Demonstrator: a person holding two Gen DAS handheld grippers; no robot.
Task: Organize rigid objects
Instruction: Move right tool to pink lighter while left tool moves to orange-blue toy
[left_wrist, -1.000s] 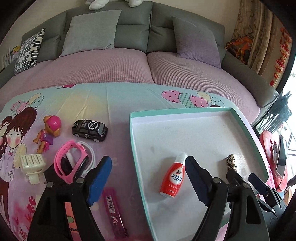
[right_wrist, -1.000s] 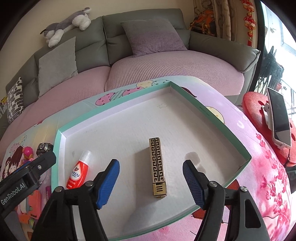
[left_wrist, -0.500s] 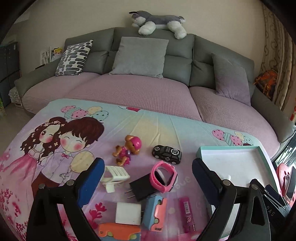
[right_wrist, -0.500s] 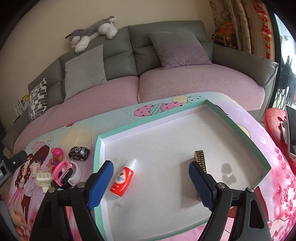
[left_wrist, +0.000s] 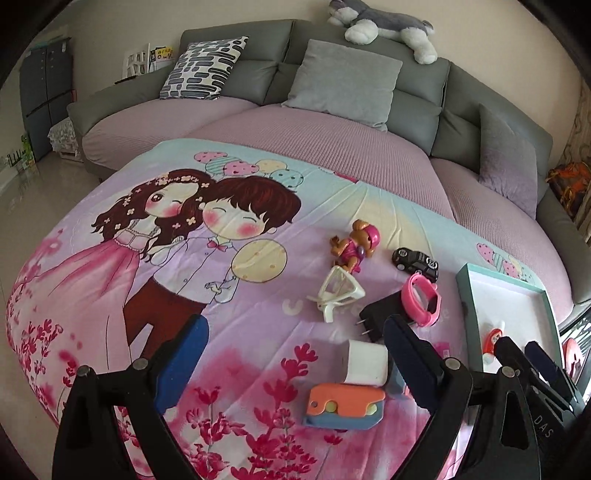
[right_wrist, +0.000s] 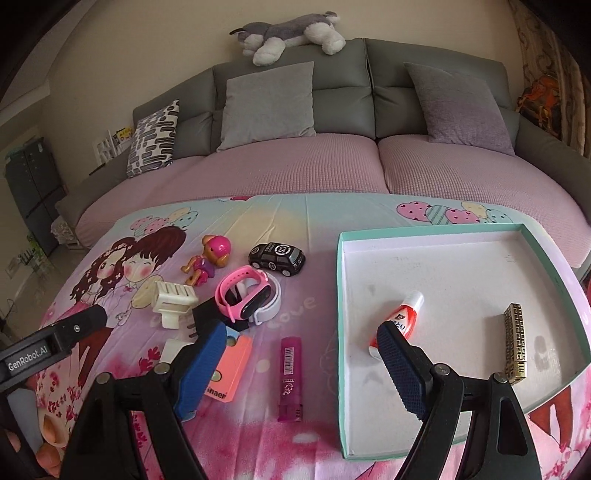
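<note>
Left gripper (left_wrist: 295, 363), right gripper (right_wrist: 303, 360): both angled downward, wide apart, empty.

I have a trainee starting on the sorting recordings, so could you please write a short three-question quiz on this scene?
1. True or false: the black toy car already lies inside the teal-rimmed tray.
2. Which item lies in the tray? A) the red and white tube B) the pink watch C) the magenta lighter
3. Fill in: the right gripper has its jaws ____ with nothing between them.

Key: 1 false, it sits on the cartoon cloth; 2 A; 3 open.
</note>
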